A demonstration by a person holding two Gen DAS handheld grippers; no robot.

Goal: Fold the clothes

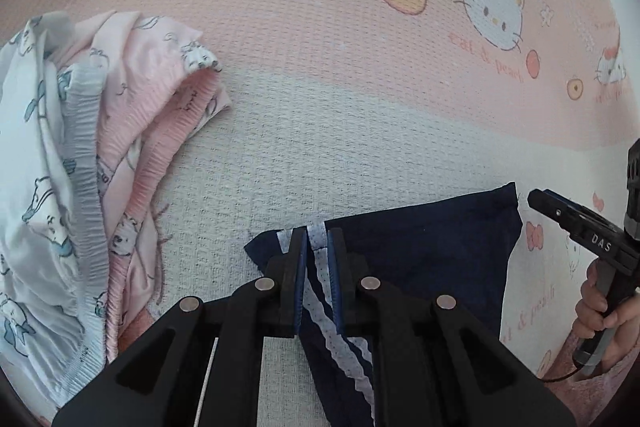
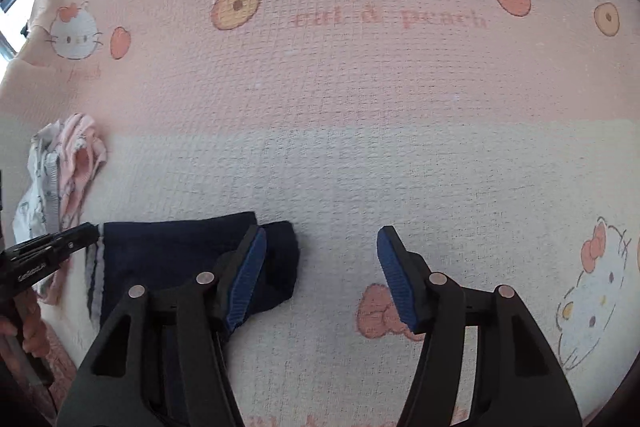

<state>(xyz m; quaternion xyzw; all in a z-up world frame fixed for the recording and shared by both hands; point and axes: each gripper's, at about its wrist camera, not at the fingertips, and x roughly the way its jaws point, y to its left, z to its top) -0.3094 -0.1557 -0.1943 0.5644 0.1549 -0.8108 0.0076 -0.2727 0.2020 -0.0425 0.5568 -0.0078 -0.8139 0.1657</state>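
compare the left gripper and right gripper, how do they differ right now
The left gripper is shut on the navy garment, pinching its white-trimmed edge; the right gripper is open with nothing between its fingers, only the blanket below. Both point down, and both have blue pads on black fingers.

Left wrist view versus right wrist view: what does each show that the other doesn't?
Only the left wrist view shows the left gripper shut on the white-striped edge of the navy garment, and a hand on the other gripper's handle. Only the right wrist view shows the right gripper open, one finger over the navy cloth. Both show the navy garment, the pink and white clothes pile and the cartoon cat blanket.
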